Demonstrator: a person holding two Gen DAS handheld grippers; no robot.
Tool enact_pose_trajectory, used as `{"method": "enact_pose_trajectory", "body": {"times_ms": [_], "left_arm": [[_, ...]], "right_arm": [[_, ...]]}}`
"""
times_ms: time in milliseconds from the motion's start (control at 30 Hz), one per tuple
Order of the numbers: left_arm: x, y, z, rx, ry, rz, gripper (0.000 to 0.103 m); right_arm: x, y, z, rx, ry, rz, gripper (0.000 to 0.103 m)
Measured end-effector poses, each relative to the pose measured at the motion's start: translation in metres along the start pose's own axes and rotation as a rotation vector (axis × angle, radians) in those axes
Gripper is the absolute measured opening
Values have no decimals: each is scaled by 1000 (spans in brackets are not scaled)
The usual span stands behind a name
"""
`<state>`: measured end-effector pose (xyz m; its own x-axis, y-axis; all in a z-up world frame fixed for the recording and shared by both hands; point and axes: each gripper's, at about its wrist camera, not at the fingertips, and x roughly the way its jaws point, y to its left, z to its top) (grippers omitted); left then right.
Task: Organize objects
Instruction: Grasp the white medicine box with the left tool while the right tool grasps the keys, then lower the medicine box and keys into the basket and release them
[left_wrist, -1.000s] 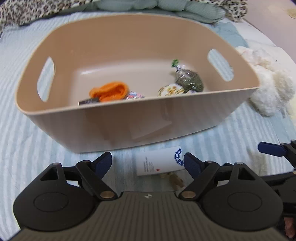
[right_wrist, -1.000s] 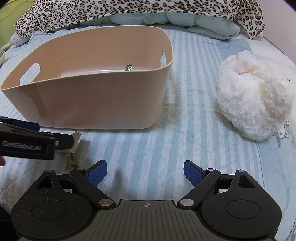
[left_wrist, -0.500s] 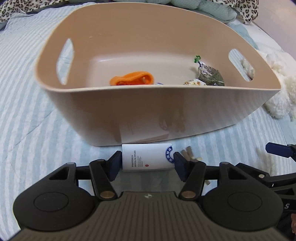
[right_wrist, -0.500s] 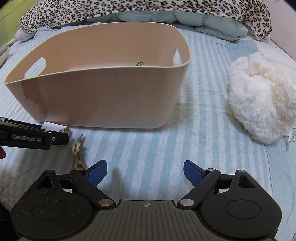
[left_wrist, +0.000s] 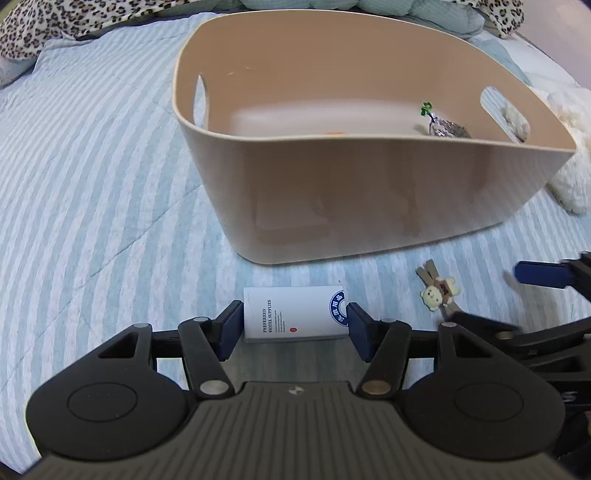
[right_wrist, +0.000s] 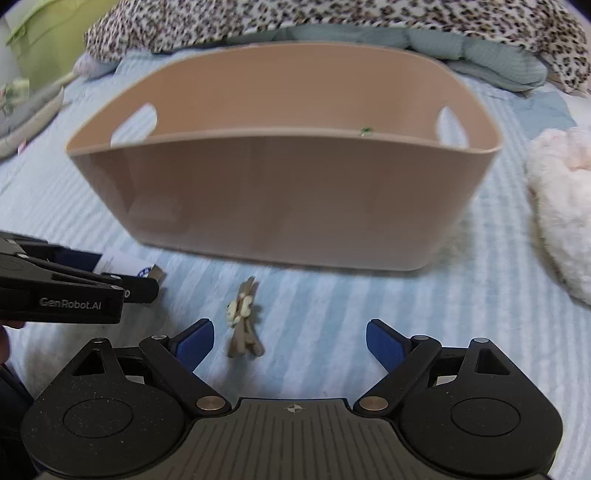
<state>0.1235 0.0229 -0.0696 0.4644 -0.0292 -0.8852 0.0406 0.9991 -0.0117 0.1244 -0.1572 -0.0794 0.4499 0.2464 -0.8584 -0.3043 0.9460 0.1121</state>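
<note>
Left tool (left_wrist: 294, 325) clamped on white packet (left_wrist: 295, 313) printed "PREFERRED HOTEL SUPPLIES", with a blue round seal, lying on the striped bed (left_wrist: 92, 192) just before the tub. "GenRobot.AI" readable along that tool's side in the right view. Beige tub (left_wrist: 369, 206) holding a clear bag (left_wrist: 448, 129) with green tie, plus an orange sliver, mostly hidden by the rim. Small bear clip (right_wrist: 243, 317) on bed. Right tool (right_wrist: 290, 345) spread apart, nothing gripped. White plush (right_wrist: 561, 206) cut off at the edge.
</note>
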Motion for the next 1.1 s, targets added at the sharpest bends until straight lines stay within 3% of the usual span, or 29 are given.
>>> {"method": "enact_pose_trajectory", "body": {"times_ms": [167, 233, 300, 333, 367, 400, 567, 900, 1100], "left_arm": [[-2, -4, -3, 40, 8, -4, 61], [-4, -4, -3, 50, 10, -10, 61], [-6, -6, -5, 58, 10, -13, 61], [-7, -7, -5, 62, 7, -10, 61], [-9, -8, -5, 65, 3, -6, 61], [-7, -12, -5, 66, -4, -3, 61], [-25, -12, -4, 49, -44, 9, 61], [-73, -16, -1, 48, -149, -3, 61], [-101, -19, 17, 34, -232, -16, 61]], "right_arm": [[12, 11, -1, -40, 16, -9, 76], [12, 15, -1, -69, -4, -17, 63], [13, 19, -2, -100, -18, -24, 43], [12, 20, -3, -108, -24, -23, 38], [11, 20, -4, -112, -26, -21, 24], [9, 20, -4, -112, -27, -21, 19], [-11, 14, -7, -67, -44, 4, 19], [-90, -3, 10, -61, -223, 25, 19], [-118, -15, 25, -32, -318, 16, 19]]}}
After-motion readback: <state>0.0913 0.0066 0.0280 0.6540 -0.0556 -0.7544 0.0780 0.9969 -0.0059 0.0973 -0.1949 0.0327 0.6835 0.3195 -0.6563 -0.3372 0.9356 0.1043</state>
